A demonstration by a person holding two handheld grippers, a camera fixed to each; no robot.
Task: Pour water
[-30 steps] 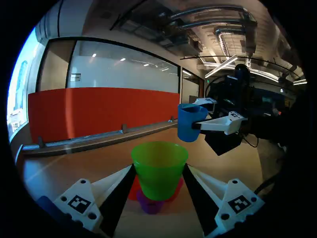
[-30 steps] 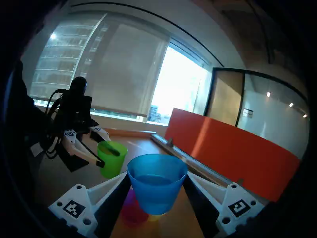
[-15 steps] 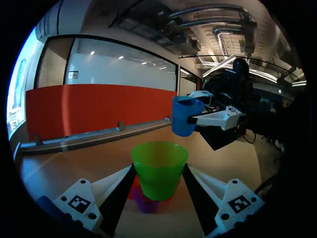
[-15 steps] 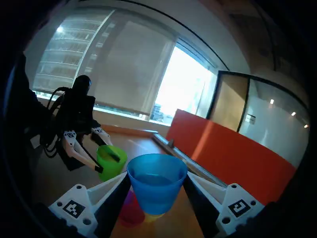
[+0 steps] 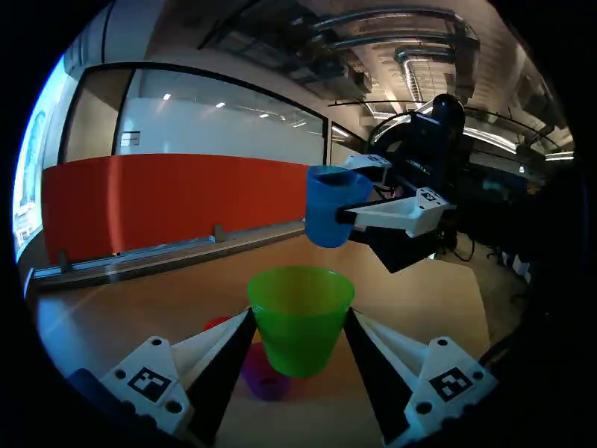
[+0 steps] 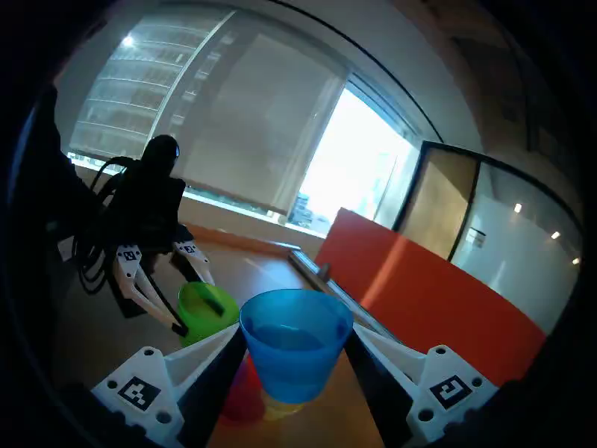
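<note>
In the left gripper view my left gripper [image 5: 300,328] is shut on a green cup [image 5: 301,317], held upright over the wooden table [image 5: 119,306]. Above it and slightly right hangs a blue cup [image 5: 328,204], clamped by my right gripper [image 5: 339,211]. In the right gripper view my right gripper [image 6: 295,351] is shut on that blue cup [image 6: 295,343], which holds water. Farther off to its left, the left gripper [image 6: 195,302] grips the green cup [image 6: 201,308].
Small coloured cups lie on the table below: a purple one [image 5: 263,379] and a red one [image 5: 216,324] in the left gripper view, a red one [image 6: 242,390] and a yellow one [image 6: 280,407] in the right gripper view. An orange partition [image 5: 164,198] runs along the table's far edge.
The blue cup and right gripper have risen and moved left, closer above the green cup. The green cup stays held in place.
</note>
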